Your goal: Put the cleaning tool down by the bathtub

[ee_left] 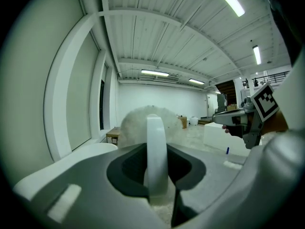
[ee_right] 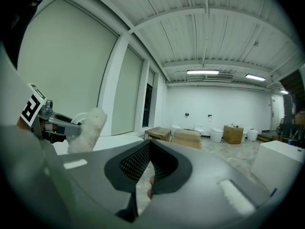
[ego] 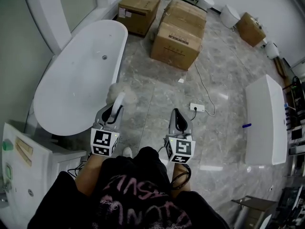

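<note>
Both hand-held grippers closed: left (ego: 115,110) on cleaning tool (ego: 122,94) near bathtub (ego: 71,82), right (ego: 177,117) empty.

Right gripper (ee_right: 148,168) jaws together, nothing between; off to left, left gripper (ee_right: 71,126) clamps fluffy white cleaning tool (ee_right: 90,128); cardboard boxes (ee_right: 187,138) on floor (ee_right: 248,150), toilets (ee_right: 217,135) by far wall

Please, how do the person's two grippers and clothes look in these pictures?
Both the left tongs and right tongs are grey, tapering shells with black textured pads inside. Each carries a white cube with black square markers at its rear. The person wears a black top with pink print.
</note>
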{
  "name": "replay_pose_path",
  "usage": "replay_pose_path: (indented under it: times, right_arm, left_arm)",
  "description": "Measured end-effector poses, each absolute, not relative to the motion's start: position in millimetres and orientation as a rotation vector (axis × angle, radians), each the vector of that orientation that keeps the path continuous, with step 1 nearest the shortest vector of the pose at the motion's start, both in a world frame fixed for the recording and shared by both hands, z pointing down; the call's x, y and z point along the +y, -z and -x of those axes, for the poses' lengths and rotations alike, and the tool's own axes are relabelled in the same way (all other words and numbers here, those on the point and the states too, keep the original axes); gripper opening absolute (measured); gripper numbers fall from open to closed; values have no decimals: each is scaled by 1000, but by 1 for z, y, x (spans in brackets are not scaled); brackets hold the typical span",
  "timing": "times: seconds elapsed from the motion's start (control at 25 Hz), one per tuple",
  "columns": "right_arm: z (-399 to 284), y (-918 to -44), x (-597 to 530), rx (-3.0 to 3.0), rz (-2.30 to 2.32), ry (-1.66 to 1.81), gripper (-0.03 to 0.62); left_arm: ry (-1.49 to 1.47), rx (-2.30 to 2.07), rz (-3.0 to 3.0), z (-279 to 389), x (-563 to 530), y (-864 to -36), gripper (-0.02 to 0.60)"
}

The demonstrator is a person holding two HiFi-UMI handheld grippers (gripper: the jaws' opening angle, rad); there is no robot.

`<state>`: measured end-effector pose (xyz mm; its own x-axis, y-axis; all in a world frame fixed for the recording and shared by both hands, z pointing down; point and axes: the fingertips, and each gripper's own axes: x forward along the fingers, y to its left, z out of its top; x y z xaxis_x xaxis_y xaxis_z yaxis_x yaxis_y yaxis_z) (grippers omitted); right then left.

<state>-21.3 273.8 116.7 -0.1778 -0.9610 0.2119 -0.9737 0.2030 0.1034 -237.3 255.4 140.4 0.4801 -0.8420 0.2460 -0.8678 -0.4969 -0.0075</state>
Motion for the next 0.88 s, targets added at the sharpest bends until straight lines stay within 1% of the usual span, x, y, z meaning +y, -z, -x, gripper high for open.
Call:
replay_pose_path:
  times: [0.36,0.56,0.88]
  right_arm:
    - [22,-125,259,-2226,-1868,-106,15]
    - [28,-122,244,-2236,-1849,-81,15]
    - [16,-128,217,-2244,-1859,-87,15]
  left_arm:
    - [-406,-1509,-2641,247,239,-147,87]
    - [-361,-1524,-2598,257,222,-146,87]
    - [-393,-1515,-2653,240,195,-145,87]
